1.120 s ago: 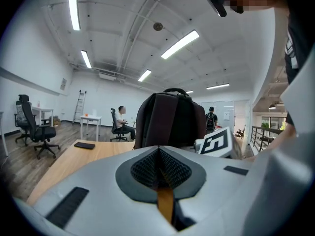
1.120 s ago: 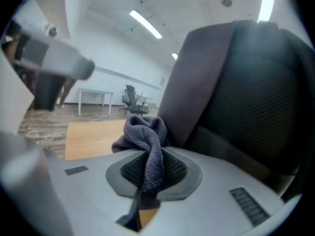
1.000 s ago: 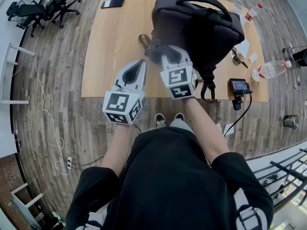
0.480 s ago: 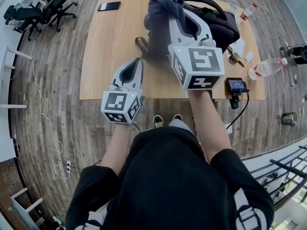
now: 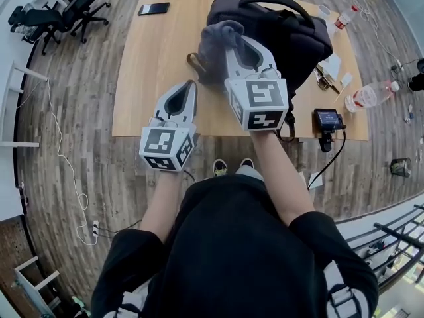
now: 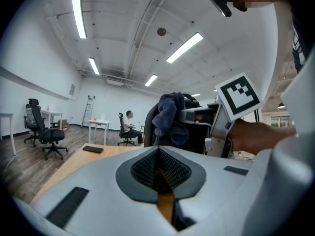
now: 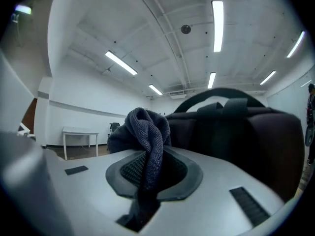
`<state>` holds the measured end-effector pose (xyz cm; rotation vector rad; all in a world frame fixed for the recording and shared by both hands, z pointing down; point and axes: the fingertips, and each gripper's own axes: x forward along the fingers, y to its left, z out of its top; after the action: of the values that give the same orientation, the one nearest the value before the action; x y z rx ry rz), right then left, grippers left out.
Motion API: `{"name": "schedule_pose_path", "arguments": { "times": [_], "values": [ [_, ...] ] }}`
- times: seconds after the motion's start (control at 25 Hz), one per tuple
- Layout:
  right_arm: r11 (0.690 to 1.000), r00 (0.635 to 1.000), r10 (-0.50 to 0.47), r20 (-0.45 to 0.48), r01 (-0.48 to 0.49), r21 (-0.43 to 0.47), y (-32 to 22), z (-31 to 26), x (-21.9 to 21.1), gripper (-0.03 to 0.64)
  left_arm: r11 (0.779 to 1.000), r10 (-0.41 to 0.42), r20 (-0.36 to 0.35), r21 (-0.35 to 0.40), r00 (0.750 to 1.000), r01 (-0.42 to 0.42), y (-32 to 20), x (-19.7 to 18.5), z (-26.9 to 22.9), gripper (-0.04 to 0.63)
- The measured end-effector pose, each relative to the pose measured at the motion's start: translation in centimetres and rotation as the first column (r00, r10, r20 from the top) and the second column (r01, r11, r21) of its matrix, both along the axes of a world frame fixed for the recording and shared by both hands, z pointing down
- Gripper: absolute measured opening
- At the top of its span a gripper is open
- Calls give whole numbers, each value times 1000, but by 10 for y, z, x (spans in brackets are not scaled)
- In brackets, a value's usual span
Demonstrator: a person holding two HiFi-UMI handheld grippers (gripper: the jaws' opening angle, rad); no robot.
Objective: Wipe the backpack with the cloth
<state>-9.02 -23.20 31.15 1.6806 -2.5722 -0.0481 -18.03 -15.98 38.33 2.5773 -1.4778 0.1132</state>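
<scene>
The right hand-held gripper (image 5: 242, 48) is clenched on the cloth (image 5: 218, 35), upper centre, beside the backpack (image 5: 298, 35) standing on the bench (image 5: 152, 65). The left hand-held gripper (image 5: 187, 95) is clenched and empty. Left unbraced, the backpack may topple under wiping pressure.

**Shut jaws low, cloth bunched mid-frame**

At lower centre the left gripper (image 6: 158, 154) has its jaws closed together with nothing between them. Above, at centre, the right gripper (image 6: 184, 116) holds a bunched dark cloth (image 6: 167, 114) against the backpack (image 6: 149, 129). A phone (image 6: 92, 149) lies on the table (image 6: 74, 163) at left.
</scene>
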Motion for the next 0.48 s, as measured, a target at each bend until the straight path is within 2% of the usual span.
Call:
{"name": "schedule_pose_path", "arguments": {
  "times": [0.36, 0.48],
  "values": [
    [988, 987, -48, -156, 24, -150, -3, 104, -20, 49, 1000, -18, 9, -12, 1000, 18, 2, -9, 3, 17],
    [965, 983, -67, -170, 20, -263, -4, 151, -24, 49, 1000, -21, 10, -15, 1000, 22, 3, -12, 3, 17]
  ]
}}
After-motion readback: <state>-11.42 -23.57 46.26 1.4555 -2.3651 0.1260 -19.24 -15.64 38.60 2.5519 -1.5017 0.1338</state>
